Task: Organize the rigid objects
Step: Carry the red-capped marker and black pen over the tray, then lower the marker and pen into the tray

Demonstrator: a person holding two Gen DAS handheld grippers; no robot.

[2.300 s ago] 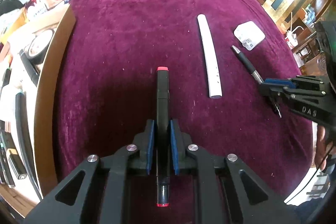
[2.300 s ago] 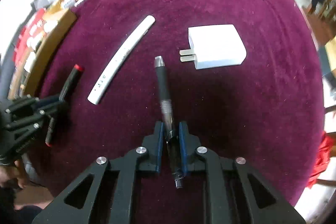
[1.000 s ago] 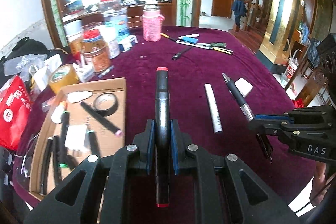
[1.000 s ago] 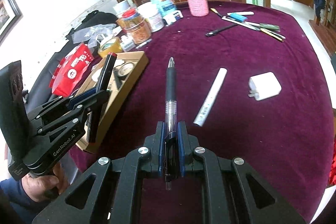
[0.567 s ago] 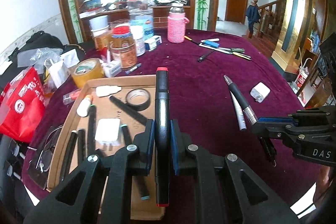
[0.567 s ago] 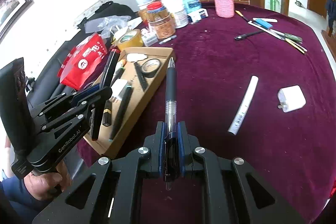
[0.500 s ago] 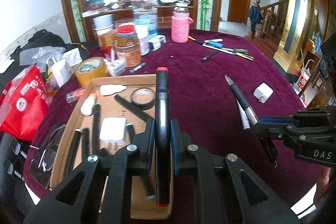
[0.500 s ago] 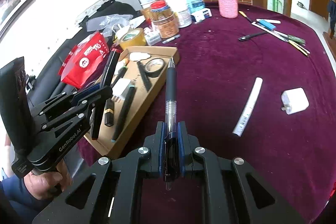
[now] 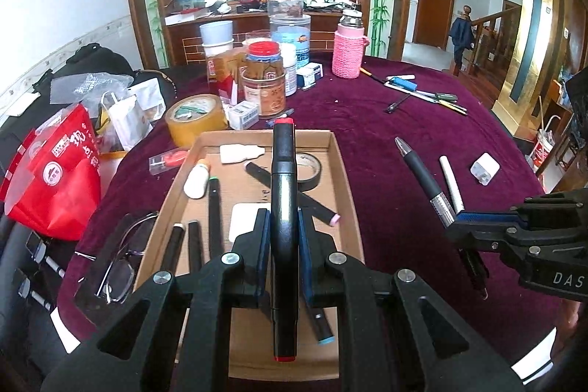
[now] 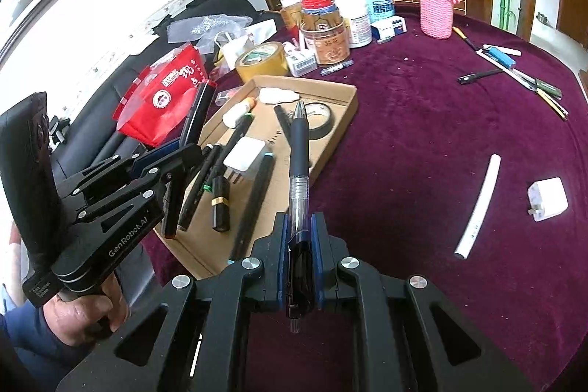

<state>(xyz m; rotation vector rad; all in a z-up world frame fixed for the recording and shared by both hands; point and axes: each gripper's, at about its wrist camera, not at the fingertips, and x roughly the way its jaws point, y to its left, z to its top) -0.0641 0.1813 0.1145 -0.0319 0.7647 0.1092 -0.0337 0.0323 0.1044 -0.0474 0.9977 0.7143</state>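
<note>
My left gripper (image 9: 282,230) is shut on a black marker with red ends (image 9: 283,193) and holds it above a shallow cardboard tray (image 9: 343,193). My right gripper (image 10: 299,237) is shut on a dark ballpoint pen (image 10: 298,149), held above the tray's near right edge (image 10: 330,149). The tray holds several markers, a black tape roll (image 9: 310,168), a white charger (image 10: 244,155) and white bottles. A white tube (image 10: 479,204) and another white charger (image 10: 547,199) lie on the purple cloth at the right. Each gripper shows in the other's view: the right (image 9: 459,230) and the left (image 10: 176,160).
Jars (image 9: 262,79), a yellow tape roll (image 9: 194,118), a pink-sleeved bottle (image 9: 347,52) and a red bag (image 9: 58,179) crowd the table's far and left sides. Pens and tools (image 10: 514,68) lie at the far right. Glasses (image 9: 121,256) lie left of the tray.
Both grippers rose from the cloth with the marker and the pen and moved left. The tray has come under the left gripper and closer to the right one.
</note>
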